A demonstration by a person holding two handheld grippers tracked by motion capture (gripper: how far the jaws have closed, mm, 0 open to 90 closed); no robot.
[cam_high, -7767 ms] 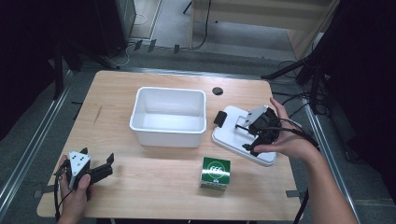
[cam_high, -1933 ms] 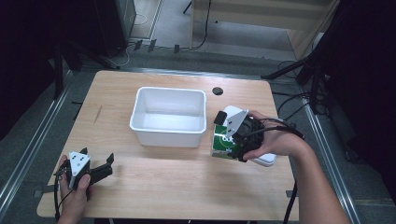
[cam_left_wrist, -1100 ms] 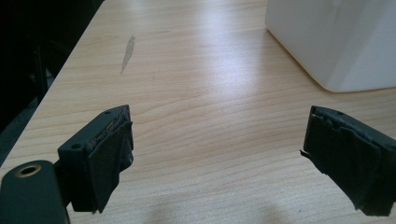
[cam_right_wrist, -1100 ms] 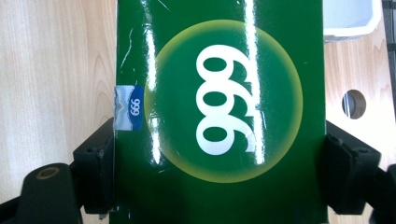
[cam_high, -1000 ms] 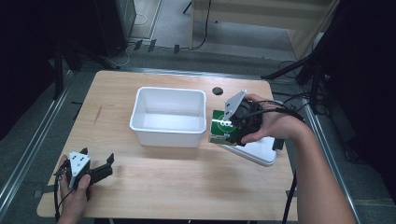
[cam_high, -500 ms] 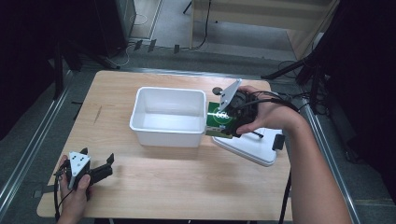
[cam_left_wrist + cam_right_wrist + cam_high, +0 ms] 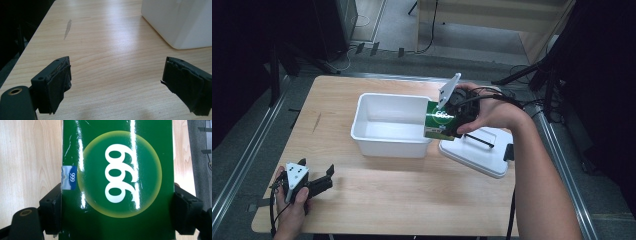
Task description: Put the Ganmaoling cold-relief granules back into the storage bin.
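A green box (image 7: 439, 120) with a white "999" print is lifted at the right rim of the white tub (image 7: 362, 107), clamped in my right gripper (image 7: 447, 119). In the right gripper view the green box (image 7: 117, 177) sits between both black jaws, which press on its two sides. My left gripper (image 7: 324, 179) rests on the table at the front left, held by a hand, its jaws wide apart. In the left gripper view my left gripper (image 7: 125, 85) has only bare wood between its pads (image 7: 58, 86).
The white lid (image 7: 479, 152) of the tub lies flat on the table to the right of the tub, under the right forearm. The tub's corner (image 7: 180, 22) stands ahead and right of the left gripper. Cables trail off the table's right edge.
My right gripper has carried the green box up and to the left, from over the lid to the tub's right rim. The left gripper has stayed put.
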